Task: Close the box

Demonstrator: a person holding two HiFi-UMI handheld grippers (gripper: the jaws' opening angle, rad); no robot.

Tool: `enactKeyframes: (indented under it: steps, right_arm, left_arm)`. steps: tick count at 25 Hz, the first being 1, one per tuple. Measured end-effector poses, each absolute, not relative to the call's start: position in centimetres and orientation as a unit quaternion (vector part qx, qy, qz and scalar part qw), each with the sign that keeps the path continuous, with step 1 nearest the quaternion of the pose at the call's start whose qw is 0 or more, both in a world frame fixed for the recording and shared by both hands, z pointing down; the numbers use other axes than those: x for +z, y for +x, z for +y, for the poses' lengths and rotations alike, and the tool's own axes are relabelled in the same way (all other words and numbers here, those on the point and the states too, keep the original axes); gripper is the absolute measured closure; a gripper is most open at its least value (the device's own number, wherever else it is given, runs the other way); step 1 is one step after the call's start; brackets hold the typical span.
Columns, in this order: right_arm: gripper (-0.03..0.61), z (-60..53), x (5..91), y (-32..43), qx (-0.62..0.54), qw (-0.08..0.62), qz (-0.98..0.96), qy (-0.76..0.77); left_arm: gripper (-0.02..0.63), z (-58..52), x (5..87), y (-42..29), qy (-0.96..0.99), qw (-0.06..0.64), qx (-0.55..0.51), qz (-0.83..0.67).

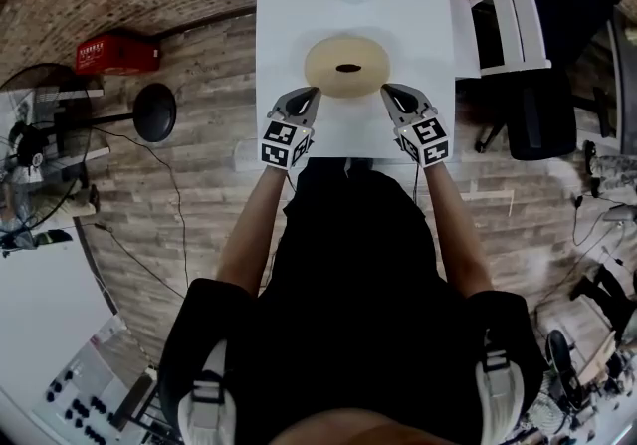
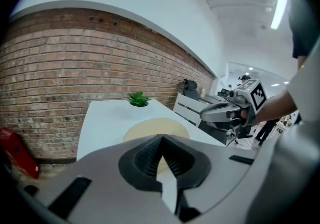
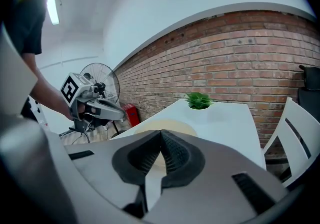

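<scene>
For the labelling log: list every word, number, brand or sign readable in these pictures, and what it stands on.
No readable words or numbers anywhere.
Marker cube on the left gripper, and marker cube on the right gripper: black-and-white square patterns only, no letters.
Red crate on the floor: any print too small and blurred to read.

Lab-like studio; brick wall (image 2: 75, 67); fan (image 1: 35, 139); loose cables (image 1: 175, 196)

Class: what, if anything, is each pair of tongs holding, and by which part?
Nothing. The left tongs and the right tongs are both shut and empty, beside the round beige box.
</scene>
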State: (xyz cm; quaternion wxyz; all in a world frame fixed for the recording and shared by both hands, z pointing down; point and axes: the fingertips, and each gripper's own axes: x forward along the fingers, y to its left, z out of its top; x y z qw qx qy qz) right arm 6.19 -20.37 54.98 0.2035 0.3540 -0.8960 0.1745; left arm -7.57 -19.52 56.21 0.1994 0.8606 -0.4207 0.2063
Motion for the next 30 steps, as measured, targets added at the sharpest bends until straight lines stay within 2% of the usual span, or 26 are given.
enactKeyframes:
  steps: [30]
  right_arm:
    - [0.58,-13.5,55.8,8.2,0.155,0.206,-0.909,0.326]
  left_arm:
    - [0.594,-12.0,54.5,-6.6,0.847,0.19,0.184,-0.46]
